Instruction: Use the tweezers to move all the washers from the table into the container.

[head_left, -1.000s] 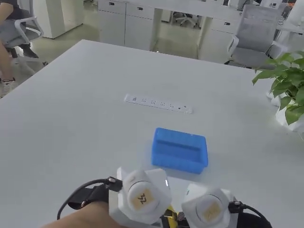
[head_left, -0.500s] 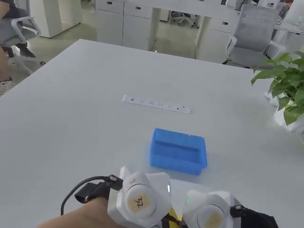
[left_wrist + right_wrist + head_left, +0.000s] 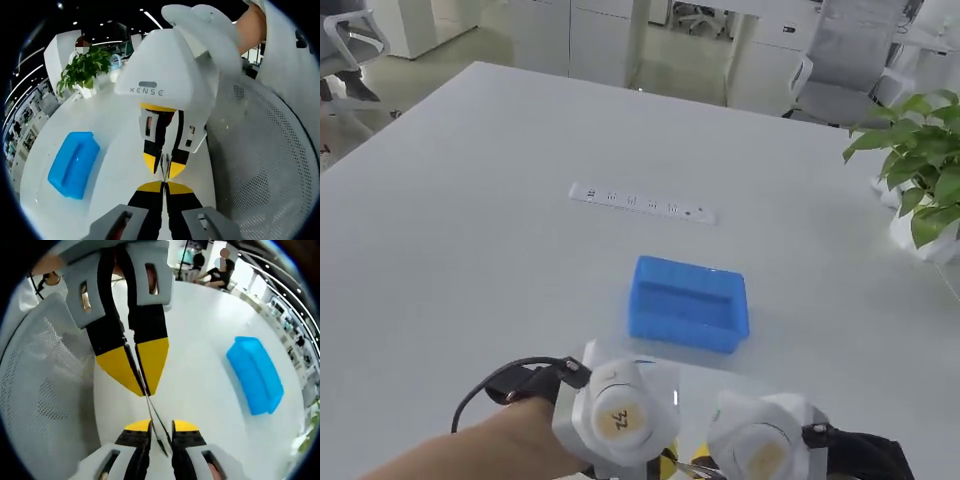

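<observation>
The left claw (image 3: 162, 186) and the right claw (image 3: 161, 429) sit tip to tip at the near edge of the white tabletop (image 3: 470, 250), each pointing at the other. The left claw is pressed together on the tweezers (image 3: 150, 410), a thin metal pair that runs out from between its yellow tips towards the right claw. The right claw's jaws stand a little apart with the free end of the tweezers in the gap; I cannot tell whether they touch it. In the head view both claws are low in the frame, close side by side, with a hand behind the left one. The blue container (image 3: 685, 330) rests on the tabletop just beyond them, open side up. Farther back lies a white power strip (image 3: 642, 203), apart from the container, and a green plant (image 3: 915, 150) stands at the right edge.
</observation>
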### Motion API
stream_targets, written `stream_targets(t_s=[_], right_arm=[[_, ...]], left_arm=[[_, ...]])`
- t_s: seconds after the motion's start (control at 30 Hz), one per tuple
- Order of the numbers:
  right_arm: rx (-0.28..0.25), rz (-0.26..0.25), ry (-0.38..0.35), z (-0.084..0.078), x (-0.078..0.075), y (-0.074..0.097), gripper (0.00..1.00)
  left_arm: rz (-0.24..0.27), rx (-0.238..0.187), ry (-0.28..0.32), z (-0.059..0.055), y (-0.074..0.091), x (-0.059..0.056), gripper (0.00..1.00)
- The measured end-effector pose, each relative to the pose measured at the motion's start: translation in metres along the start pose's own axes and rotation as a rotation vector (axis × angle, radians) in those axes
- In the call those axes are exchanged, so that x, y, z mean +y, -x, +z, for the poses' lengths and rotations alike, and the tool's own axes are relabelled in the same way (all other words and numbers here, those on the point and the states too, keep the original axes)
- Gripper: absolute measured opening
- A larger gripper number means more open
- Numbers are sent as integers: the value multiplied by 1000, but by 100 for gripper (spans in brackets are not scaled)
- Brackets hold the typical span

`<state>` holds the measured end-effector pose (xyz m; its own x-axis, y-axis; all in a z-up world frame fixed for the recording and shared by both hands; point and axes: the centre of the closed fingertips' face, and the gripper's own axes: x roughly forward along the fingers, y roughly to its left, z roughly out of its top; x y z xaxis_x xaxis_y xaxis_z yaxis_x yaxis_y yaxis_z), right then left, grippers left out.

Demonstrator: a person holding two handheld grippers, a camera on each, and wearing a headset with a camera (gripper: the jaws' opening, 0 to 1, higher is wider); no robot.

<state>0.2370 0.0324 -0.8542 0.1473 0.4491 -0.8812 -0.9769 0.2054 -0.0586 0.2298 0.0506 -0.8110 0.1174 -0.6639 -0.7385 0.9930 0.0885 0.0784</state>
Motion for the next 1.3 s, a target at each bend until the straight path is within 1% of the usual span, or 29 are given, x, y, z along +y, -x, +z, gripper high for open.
stream_targets(t_s=[0.03, 0.07, 0.13, 0.17, 0.2, 0.23, 0.27, 0.3, 0.33, 0.37, 0.4, 0.43, 0.47, 0.5, 0.57, 0.67, 0.87, 0.97, 1.07, 1.2, 1.3], right_arm=[[-4, 2, -33, -2, 2, 2, 15], [-13, -10, -55, -2, 2, 4, 17], [-28, -10, -90, -3, 5, 10, 22], [-36, -20, -121, -6, 5, 15, 22], [-43, -29, -133, -7, 4, 18, 23], [-40, -38, -150, -11, 3, 23, 24], [-39, -45, -167, -14, 2, 27, 24], [-54, -66, -210, -17, 0, 33, 24], [-59, -70, -223, -18, 0, 36, 24], [-76, -81, -274, -20, -1, 42, 24], [-90, -89, -312, -21, -2, 46, 25], [-117, -105, -367, -22, -4, 52, 27], [-127, -118, -397, -24, -5, 55, 27], [-136, -133, -424, -27, -6, 59, 27], [-140, -153, -451, -31, -7, 62, 27], [-140, -167, -474, -35, -8, 64, 25], [-164, -195, -487, -30, -12, 69, 26], [-175, -205, -490, -29, -15, 71, 26], [-179, -210, -498, -29, -19, 72, 25], [-190, -225, -507, -27, -25, 74, 26], [-210, -228, -521, -23, -27, 78, 26]], left_arm=[[-1, 5, 3, -3, -1, 0, 0], [-7, 23, 10, -9, -3, -1, 0], [-10, 54, 9, -21, -7, -1, 0], [-10, 58, 7, -24, -9, -1, 0], [-12, 72, 12, -31, -12, -2, 0], [-14, 84, 21, -35, -15, -2, 0], [-5, 103, 46, -42, -17, -1, 0], [-10, 106, 54, -43, -17, -2, 0], [-12, 111, 53, -45, -19, -2, 0], [-8, 119, 47, -47, -20, -2, 0], [2, 140, 32, -51, -20, -1, 0], [7, 153, 43, -53, -21, -1, 0], [10, 156, 57, -53, -22, 0, 0], [7, 153, 59, -53, -23, -1, 0], [11, 139, 71, -51, -22, 1, 0], [18, 134, 89, -50, -23, 4, 0], [14, 135, 88, -49, -25, 8, 0], [4, 133, 119, -50, -26, 12, 0], [4, 136, 126, -50, -25, 15, 0], [15, 142, 117, -51, -25, 16, 0], [24, 145, 141, -51, -25, 16, 0]])
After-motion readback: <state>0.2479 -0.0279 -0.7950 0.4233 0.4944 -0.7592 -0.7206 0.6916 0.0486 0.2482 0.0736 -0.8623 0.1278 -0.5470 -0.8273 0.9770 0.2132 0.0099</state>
